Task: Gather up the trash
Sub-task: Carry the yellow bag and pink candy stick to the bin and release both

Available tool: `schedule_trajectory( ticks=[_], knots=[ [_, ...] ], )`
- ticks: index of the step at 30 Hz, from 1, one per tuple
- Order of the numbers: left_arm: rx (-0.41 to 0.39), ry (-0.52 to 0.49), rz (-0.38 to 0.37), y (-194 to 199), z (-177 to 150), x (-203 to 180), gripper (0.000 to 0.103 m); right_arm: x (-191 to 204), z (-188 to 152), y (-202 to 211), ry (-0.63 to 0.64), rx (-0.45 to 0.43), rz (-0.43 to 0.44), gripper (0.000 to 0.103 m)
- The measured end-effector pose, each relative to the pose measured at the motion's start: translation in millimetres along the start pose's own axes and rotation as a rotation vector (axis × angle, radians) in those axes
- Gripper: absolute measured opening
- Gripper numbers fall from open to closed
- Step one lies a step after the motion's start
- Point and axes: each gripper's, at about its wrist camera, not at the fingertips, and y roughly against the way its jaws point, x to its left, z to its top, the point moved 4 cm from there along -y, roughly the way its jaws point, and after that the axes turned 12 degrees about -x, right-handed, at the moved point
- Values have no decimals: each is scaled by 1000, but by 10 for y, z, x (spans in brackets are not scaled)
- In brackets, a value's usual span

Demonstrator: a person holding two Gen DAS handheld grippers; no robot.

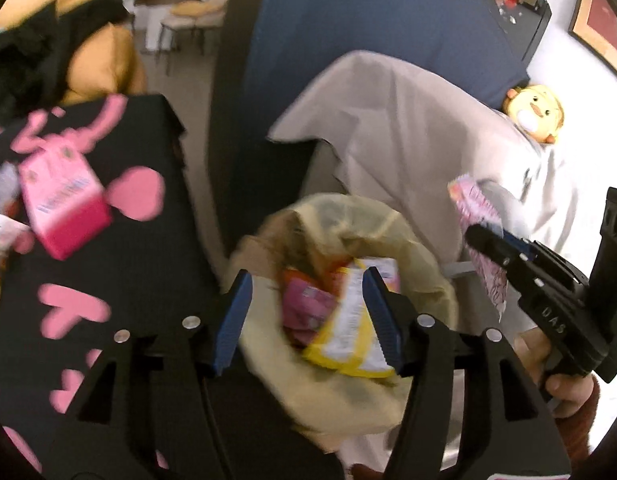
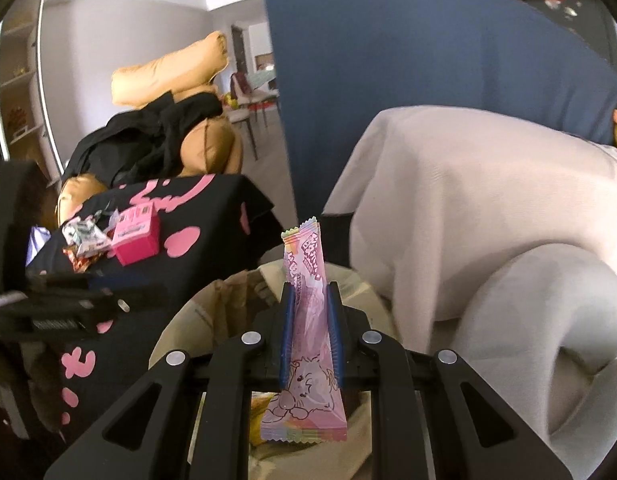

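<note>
A yellowish trash bag (image 1: 348, 236) stands open between a black table and a sofa; it also shows in the right wrist view (image 2: 212, 308). My left gripper (image 1: 306, 280) is open right above the bag's mouth; a yellow wrapper (image 1: 348, 336) and pink wrappers (image 1: 304, 304) lie inside below it. My right gripper (image 2: 310, 292) is shut on a long pink snack wrapper (image 2: 308, 340) and holds it upright over the bag. In the left wrist view that gripper (image 1: 484, 240) and wrapper (image 1: 476, 216) are at the right. A pink carton (image 1: 62, 200) (image 2: 134, 234) and crumpled wrappers (image 2: 86, 236) lie on the table.
The black table (image 1: 120, 280) carries a cloth with pink hearts. A sofa under a beige cover (image 2: 488, 208) is on the right, with a yellow plush toy (image 1: 534, 110). A blue panel (image 2: 388, 80) stands behind. A tan beanbag with black clothes (image 2: 156, 136) is at the far left.
</note>
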Motion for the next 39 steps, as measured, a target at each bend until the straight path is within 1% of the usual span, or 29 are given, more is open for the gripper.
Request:
schedule_trajectory(
  ticks=[2, 9, 11, 13, 15, 18, 21, 22, 28, 30, 32, 33, 35, 37, 39],
  knots=[
    [-18, -7, 29, 107, 22, 110, 55, 53, -43, -78, 3, 18, 11, 17],
    [-32, -6, 80, 318, -27, 426, 56, 205, -238, -274, 5, 82, 33, 17],
    [-25, 8, 88, 344, -72, 518, 56, 248, -303, -321, -16, 100, 55, 17],
    [-18, 30, 94, 354, -100, 591, 56, 324, -388, -375, -42, 125, 96, 17],
    [-14, 45, 98, 363, -124, 649, 56, 414, -498, -441, -32, 158, 119, 17],
    [-16, 58, 97, 373, -142, 715, 56, 487, -709, -588, 11, 227, 113, 16],
    [-19, 72, 111, 389, -148, 766, 56, 428, -897, -756, 4, 308, 76, 17],
    [-22, 80, 113, 404, -146, 786, 56, 420, -923, -784, 3, 319, 71, 17],
    [-40, 89, 118, 498, -129, 847, 56, 435, -900, -771, 2, 316, 56, 17],
    [-45, 94, 122, 534, -125, 879, 56, 459, -878, -745, -3, 321, 67, 19],
    [-50, 99, 133, 589, -121, 931, 56, 486, -849, -715, 3, 325, 78, 27],
    [-53, 101, 136, 619, -116, 956, 56, 506, -833, -678, 19, 328, 74, 30],
    [-67, 102, 144, 705, -114, 1029, 56, 549, -794, -597, 56, 318, 63, 43],
    [-79, 108, 154, 779, -111, 1118, 57, 585, -727, -496, 81, 299, 62, 51],
    [-95, 126, 177, 881, -128, 1270, 59, 582, -651, -411, 86, 278, 59, 52]
  ],
)
